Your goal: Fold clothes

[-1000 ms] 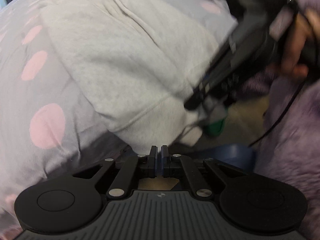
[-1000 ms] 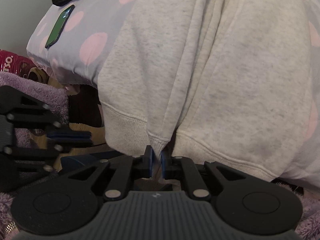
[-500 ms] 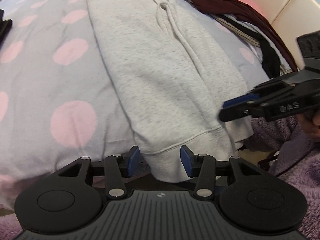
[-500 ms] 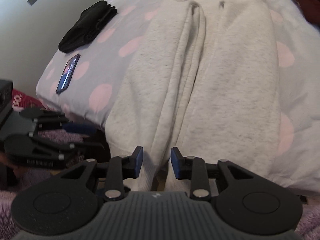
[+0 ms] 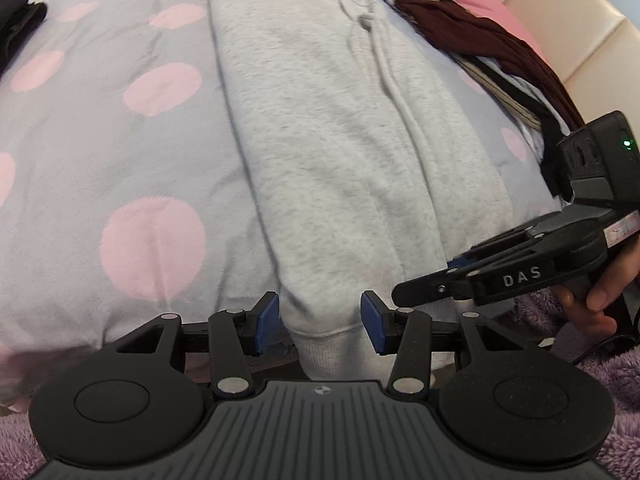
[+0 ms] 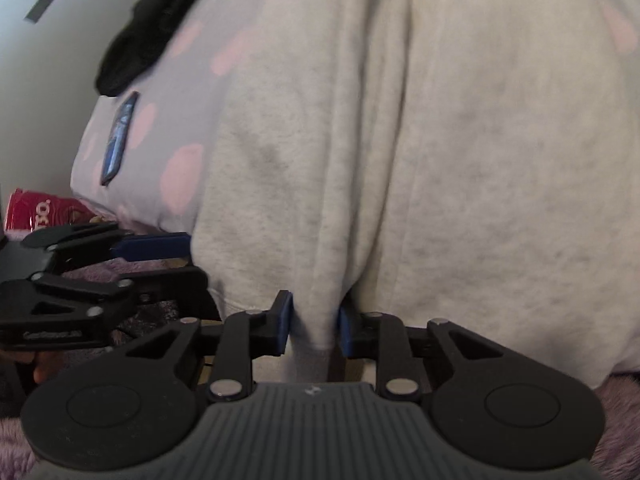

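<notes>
The grey sweatshirt (image 5: 332, 152) lies lengthwise on the bed (image 5: 120, 128), its sides already turned in to make one long strip, and its ribbed hem hangs over the near edge; by my reading the crosswise fold, hem up toward the collar, is yet to be done. The left hand-held gripper (image 5: 319, 322) has its jaws apart, one on each side of the hem's left part, with gaps showing at both pads. The right hand-held gripper (image 6: 314, 330) is closing on a hanging fold of the hem, the cloth between its jaws, though the pads do not look pressed on yet. Across the spotted cover from left to right lie a black garment (image 5: 18, 8), a phone (image 6: 118, 140), then a pile of dark clothes (image 5: 480, 44) against a cream headboard (image 5: 568, 28). Purple carpet (image 5: 580, 364) shows below.
</notes>
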The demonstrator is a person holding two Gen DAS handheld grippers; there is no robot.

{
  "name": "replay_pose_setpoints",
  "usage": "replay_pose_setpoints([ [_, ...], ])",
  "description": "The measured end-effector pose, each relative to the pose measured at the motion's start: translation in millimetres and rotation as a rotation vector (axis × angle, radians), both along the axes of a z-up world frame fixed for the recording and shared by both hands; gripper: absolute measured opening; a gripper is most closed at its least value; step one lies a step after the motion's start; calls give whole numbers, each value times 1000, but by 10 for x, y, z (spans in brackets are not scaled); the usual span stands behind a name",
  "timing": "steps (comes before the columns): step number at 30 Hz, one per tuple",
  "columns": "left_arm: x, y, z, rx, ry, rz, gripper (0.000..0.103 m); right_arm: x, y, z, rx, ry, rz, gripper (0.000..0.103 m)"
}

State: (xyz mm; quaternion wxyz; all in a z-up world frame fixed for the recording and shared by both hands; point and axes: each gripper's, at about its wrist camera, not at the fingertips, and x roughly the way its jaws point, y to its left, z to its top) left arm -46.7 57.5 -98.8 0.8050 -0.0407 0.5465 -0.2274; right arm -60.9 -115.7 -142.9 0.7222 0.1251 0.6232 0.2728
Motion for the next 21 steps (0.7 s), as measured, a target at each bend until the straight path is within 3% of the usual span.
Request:
replay_pose_setpoints([
  [2, -4, 31, -8, 3, 3, 14, 40, 15, 47, -13, 64, 40, 1, 14],
  [5, -26, 131, 76, 0, -40, 70, 37, -54, 159, 67, 242, 61, 60, 13],
  [6, -30, 167, 98, -11, -48, 87, 37, -77, 204, 90, 259, 55, 82, 13],
  [8, -33, 188, 80, -13, -42, 100, 37, -89, 263, 75, 199, 45, 96, 13],
  [12, -24, 96, 3, 16, -28, 70, 37, -57, 138, -93, 67, 88, 17, 13],
  [16, -31, 26, 64, 13, -67, 49, 37, -91, 172, -81, 38, 60, 30, 14],
  [18, -28, 31, 130, 15, -92, 58, 37, -120, 194, -28, 24, 44, 39, 20],
  [20, -2, 45, 212, 19, -112, 68, 37, -166, 220, 71, -12, 23, 71, 39],
  [21, 21, 55, 256, 19, -119, 74, 37, -196, 216, 148, -32, -4, 86, 40],
])
